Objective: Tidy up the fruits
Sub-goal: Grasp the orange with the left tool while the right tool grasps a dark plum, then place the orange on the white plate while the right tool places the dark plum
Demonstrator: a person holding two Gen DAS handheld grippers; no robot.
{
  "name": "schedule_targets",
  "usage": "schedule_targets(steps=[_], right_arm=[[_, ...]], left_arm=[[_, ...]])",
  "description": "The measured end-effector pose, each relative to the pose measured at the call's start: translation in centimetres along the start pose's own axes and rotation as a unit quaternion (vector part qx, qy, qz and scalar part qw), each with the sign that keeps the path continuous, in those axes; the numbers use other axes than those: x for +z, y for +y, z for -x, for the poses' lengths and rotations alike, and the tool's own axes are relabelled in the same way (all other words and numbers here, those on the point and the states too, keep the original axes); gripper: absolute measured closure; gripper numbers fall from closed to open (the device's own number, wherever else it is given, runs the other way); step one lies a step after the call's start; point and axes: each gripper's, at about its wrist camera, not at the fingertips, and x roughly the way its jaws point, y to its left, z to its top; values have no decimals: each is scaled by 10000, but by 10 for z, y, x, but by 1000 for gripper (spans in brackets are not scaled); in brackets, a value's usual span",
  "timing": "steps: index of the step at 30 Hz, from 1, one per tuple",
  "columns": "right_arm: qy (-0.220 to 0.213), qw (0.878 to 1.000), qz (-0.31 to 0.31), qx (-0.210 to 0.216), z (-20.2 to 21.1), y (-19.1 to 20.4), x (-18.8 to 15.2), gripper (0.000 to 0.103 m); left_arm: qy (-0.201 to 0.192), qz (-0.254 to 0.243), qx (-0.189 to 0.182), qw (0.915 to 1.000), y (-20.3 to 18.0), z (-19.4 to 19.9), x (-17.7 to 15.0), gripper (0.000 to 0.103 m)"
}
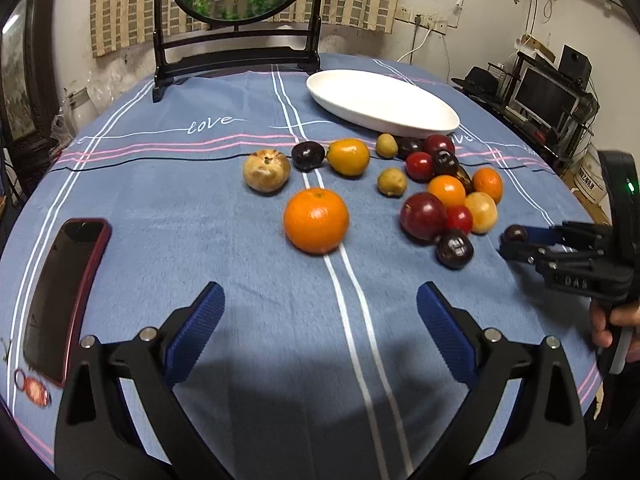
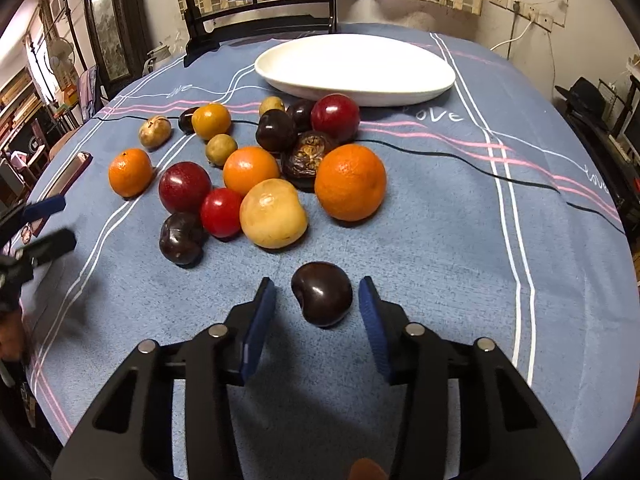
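Several fruits lie on the blue tablecloth in front of a white oval plate point(image 1: 384, 102), which also shows in the right wrist view point(image 2: 356, 66). A lone orange point(image 1: 316, 220) sits ahead of my left gripper point(image 1: 320, 304), which is open and empty above the cloth. My right gripper point(image 2: 318, 300) is open, its blue pads on either side of a dark cherry point(image 2: 322, 294) on the cloth, not touching it. In the left wrist view the right gripper point(image 1: 508, 242) is at the right with the cherry point(image 1: 515, 234) at its tips. A cluster of oranges, red and dark fruits point(image 2: 272, 184) lies beyond.
A phone in a red case point(image 1: 66, 296) lies at the left of the table. A black stand with a round fish picture point(image 1: 240, 40) stands at the table's back. Shelves and a monitor point(image 1: 548, 96) are off to the right.
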Motion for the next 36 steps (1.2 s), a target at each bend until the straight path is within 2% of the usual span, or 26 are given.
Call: schedule_targets(steps=[2,3,6,13,15,16,20,23,25,30,34,36], right_arm=[[-2,10000,-1,3,0,-1,0,72],[-4,10000,-25,48,0,-3,0,72],[-9,9999,-106,94,2,-6,-1,74],[-80,9997,-167,156,9,-11,0,74],[-104,9996,-183,161,11,-13,0,74],[-111,9996,-196,180,12,-14,1,74],[-171,9993,-213,270,17,-17,6,74],[-249,9980,-256,516,22,-22,18,74],[-413,9968,-274,627,28,-26,35,74],[-954,9918,-579,619,21,-47,96,74],[-884,9932,-665,371,-23,-64,147,74],[-779,9941,-677,341,-42,-68,161,74]], left_arm=[[59,12,-67,10000,2,-7,5,13],[106,-8,-81,9999,3,-14,12,19],[208,-59,-33,9998,4,-28,22,26],[407,-102,-24,9991,5,-51,36,33],[482,-102,-68,9988,5,-56,35,48],[564,-79,-96,9983,6,-60,36,52],[590,-45,-169,9981,6,-63,37,56],[612,24,-207,9979,7,-61,38,57],[605,125,-344,9975,10,-57,46,57],[233,-33,-676,9974,-1,-52,103,57],[308,-60,-876,9957,-16,-90,159,57],[383,-59,-860,9955,-23,-114,179,57]])
